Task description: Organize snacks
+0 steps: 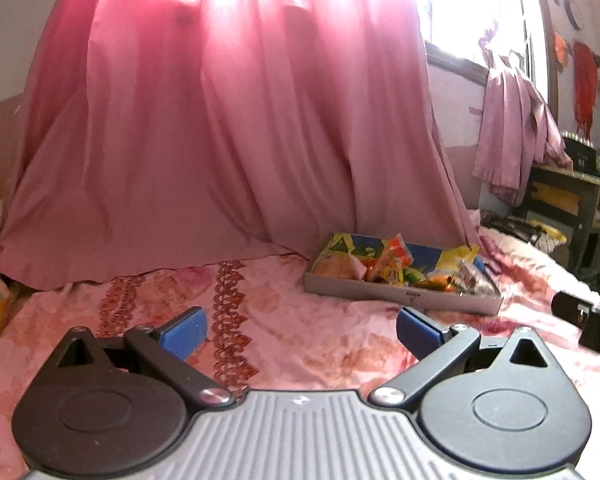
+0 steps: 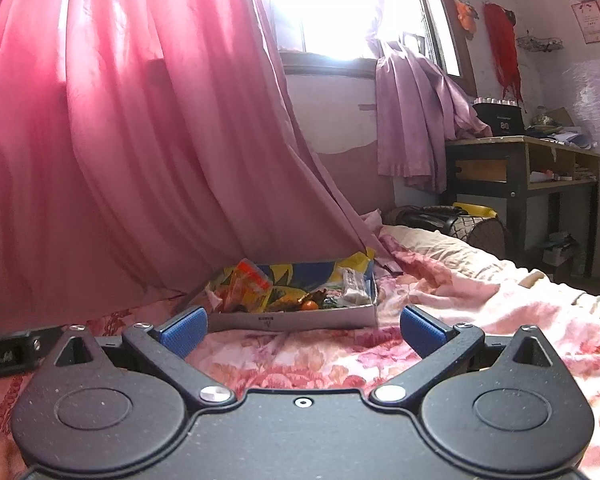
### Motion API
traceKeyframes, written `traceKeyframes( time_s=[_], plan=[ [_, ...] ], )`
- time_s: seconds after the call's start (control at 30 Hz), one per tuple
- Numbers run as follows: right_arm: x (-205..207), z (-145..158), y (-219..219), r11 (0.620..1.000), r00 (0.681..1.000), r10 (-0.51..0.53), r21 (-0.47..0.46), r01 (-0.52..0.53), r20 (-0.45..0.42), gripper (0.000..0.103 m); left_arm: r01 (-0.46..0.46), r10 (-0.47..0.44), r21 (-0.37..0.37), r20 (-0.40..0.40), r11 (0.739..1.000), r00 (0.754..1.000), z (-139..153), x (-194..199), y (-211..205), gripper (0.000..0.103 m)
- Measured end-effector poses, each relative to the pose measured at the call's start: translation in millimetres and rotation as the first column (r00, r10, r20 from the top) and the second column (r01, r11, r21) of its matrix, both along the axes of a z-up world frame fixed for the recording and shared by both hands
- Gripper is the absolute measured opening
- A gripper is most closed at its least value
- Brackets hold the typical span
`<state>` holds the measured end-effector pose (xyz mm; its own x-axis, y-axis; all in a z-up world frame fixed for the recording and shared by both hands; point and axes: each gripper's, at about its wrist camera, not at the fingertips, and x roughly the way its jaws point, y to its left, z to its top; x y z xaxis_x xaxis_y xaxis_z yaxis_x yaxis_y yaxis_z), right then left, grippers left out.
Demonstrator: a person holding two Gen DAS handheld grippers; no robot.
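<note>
A shallow cardboard box point(image 1: 400, 294) with a blue and yellow lining sits on the pink floral bedspread and holds several colourful snack packets point(image 1: 396, 268). In the left wrist view it lies ahead and to the right of my left gripper point(image 1: 300, 330), which is open and empty above the bedspread. In the right wrist view the box point(image 2: 296, 320) lies straight ahead of my right gripper point(image 2: 304, 330), which is open and empty; snack packets point(image 2: 256, 286) fill it. Part of the right gripper point(image 1: 588, 320) shows at the right edge of the left wrist view.
A large pink curtain point(image 1: 220, 120) hangs down onto the bed just behind the box. A dark wooden desk point(image 2: 524, 168) with a black case stands beyond the bed at the right. A dark bag point(image 2: 448, 220) lies by a pillow point(image 2: 440, 248).
</note>
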<state>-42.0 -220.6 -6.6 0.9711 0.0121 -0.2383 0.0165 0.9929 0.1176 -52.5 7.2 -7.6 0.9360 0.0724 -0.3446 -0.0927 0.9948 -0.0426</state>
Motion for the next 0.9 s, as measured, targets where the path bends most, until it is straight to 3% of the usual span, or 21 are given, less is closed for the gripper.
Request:
traceKeyframes(
  time_s=[0.1, 0.2, 0.3, 0.6, 0.9],
  plan=[
    [-10.2, -2.3, 2.0, 1.0, 1.0, -0.007, -0.009, 0.006, -0.019, 0.102, -0.031, 0.032, 0.04, -0.023, 0.999, 0.999, -2.0, -10.9, -0.5, 0.103],
    [-20.0, -5.7, 4.5, 1.0, 0.999, -0.011, -0.018, 0.01, -0.033, 0.102, -0.04, 0.041, 0.013, -0.023, 0.999, 0.999, -7.5, -25.8, 5.5, 0.103],
    [-27.4, -7.8, 9.4, 1.0, 0.999, 0.006, -0.03, -0.007, -0.05, 0.102, -0.049, 0.051, 0.039, -0.048, 0.998, 0.998, -10.1, -27.3, 7.5, 0.103],
    [-43.7, -17.8, 28.4, 0.993, 0.995, 0.049, -0.102, -0.058, -0.083, 0.102, -0.061, 0.059, -0.02, -0.075, 0.998, 0.995, -19.6, -28.5, 21.4, 0.103],
    [-31.2, -20.3, 32.1, 0.992, 0.992, 0.072, -0.095, -0.082, -0.104, 0.102, -0.068, 0.066, -0.025, -0.069, 0.997, 0.995, -26.0, -13.2, 28.2, 0.103]
  ],
)
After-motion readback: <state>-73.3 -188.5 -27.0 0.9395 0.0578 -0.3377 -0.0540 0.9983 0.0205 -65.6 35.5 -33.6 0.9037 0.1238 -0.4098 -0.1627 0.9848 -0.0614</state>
